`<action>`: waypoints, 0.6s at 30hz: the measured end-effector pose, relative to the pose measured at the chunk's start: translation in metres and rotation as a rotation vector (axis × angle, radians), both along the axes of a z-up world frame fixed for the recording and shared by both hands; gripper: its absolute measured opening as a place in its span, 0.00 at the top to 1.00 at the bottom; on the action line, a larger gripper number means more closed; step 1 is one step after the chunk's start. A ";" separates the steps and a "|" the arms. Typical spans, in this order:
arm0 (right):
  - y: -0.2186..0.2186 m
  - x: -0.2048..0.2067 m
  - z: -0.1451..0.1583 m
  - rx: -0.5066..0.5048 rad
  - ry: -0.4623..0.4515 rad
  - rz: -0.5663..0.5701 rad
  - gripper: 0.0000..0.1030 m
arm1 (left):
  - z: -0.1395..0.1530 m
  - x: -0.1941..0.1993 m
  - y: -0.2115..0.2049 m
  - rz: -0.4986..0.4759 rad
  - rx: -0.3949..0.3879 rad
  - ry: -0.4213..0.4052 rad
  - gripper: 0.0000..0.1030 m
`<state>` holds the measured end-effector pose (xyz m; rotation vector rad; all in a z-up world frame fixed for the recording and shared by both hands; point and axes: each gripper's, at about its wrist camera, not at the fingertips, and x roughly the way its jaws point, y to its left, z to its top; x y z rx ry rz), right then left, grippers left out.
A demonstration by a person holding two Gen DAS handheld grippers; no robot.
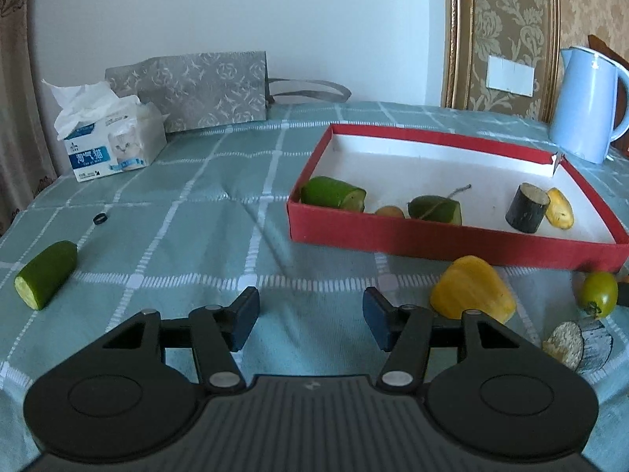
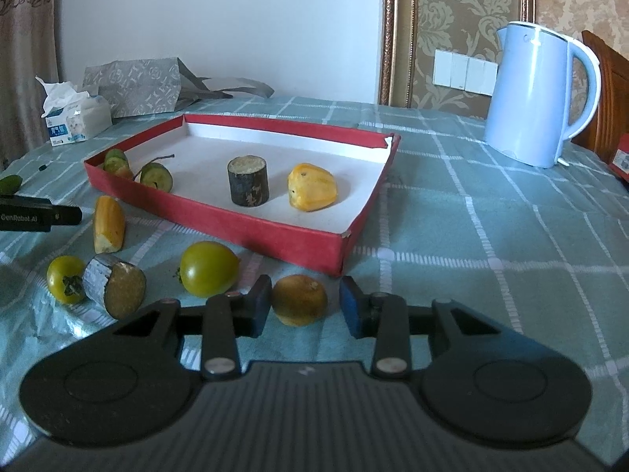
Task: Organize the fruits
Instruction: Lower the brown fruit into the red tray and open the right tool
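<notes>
Left wrist view: green tomato [image 1: 599, 293] half cut off; contact unclear.

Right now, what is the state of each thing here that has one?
Left gripper, open, fingers empty.
Right gripper, open, fingers around the round fruit, right one not touching.
Red box, lidless, partly filled.
Dark cylinder in box, upright.
Dark cylinder on cloth, on its side.
Kettle, upright, lid shut.
Tissue box, open, tissue sticking out.
</notes>
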<state>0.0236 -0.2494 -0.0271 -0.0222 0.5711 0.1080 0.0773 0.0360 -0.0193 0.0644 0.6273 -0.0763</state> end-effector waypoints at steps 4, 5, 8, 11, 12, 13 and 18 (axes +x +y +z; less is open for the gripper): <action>0.001 -0.005 0.002 -0.014 -0.026 0.003 0.73 | -0.001 -0.001 -0.002 -0.003 0.007 -0.004 0.44; 0.003 -0.007 0.003 -0.025 -0.034 0.001 0.73 | -0.001 -0.002 -0.002 -0.004 0.008 -0.006 0.44; 0.006 -0.006 0.002 -0.047 -0.026 0.004 0.73 | -0.001 -0.002 -0.003 -0.007 0.015 -0.009 0.44; 0.004 -0.005 0.002 -0.039 -0.021 0.002 0.73 | -0.001 -0.002 -0.003 -0.007 0.012 -0.007 0.44; 0.005 -0.005 0.002 -0.043 -0.021 0.001 0.73 | -0.001 -0.002 -0.003 -0.007 0.011 -0.007 0.44; 0.006 -0.006 0.003 -0.046 -0.025 0.000 0.73 | -0.001 -0.002 -0.003 -0.009 0.009 -0.007 0.44; 0.009 -0.014 0.005 -0.067 -0.068 -0.002 0.73 | -0.001 -0.003 -0.004 -0.020 0.010 -0.008 0.43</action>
